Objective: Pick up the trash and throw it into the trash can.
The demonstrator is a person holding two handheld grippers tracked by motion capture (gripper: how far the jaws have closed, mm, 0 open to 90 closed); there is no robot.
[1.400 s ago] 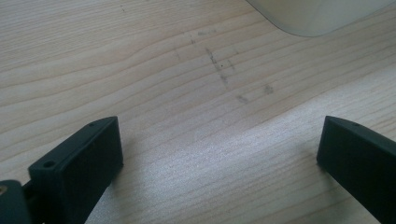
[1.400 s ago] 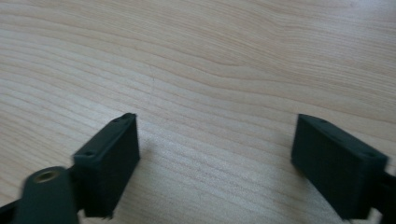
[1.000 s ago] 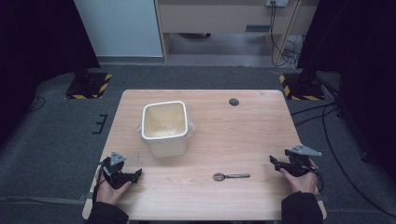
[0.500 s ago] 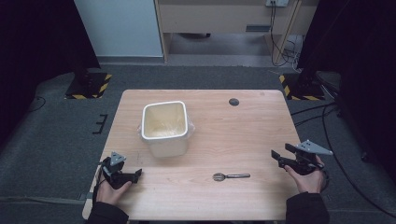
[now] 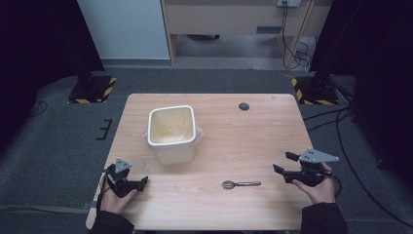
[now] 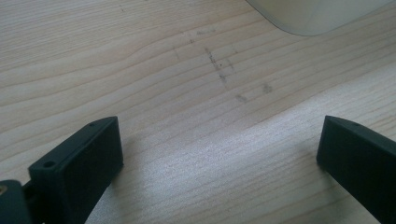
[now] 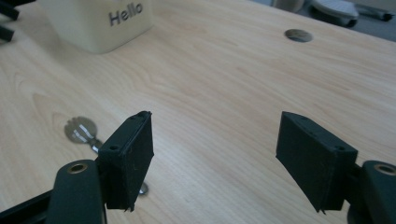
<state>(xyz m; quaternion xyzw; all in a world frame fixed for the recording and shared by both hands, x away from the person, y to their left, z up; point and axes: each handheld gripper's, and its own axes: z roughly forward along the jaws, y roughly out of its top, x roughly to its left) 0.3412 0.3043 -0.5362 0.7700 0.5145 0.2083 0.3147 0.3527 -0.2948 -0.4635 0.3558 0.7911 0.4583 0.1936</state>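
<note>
A cream square container (image 5: 171, 134) stands on the left half of the wooden table (image 5: 229, 131); the word "Hello" is on its side (image 7: 98, 23). A small metal utensil (image 5: 240, 184) lies flat near the front edge, its slotted head (image 7: 81, 129) pointing left. My right gripper (image 5: 282, 162) hovers above the table to the right of the utensil, open and holding nothing (image 7: 217, 135). My left gripper (image 5: 142, 183) rests low at the front left corner, open over bare wood (image 6: 219, 135), with the container's corner (image 6: 317, 16) farther off.
A dark round grommet (image 5: 244, 106) sits in the table's far right part, also seen beyond my right jaws as the grommet (image 7: 299, 35). Yellow-black striped stand bases (image 5: 92, 90) flank the table on the grey floor. Cables (image 5: 341, 126) trail at the right.
My right gripper has lifted off the table and drifted slightly, staying open. The left gripper, container and utensil have not moved.
</note>
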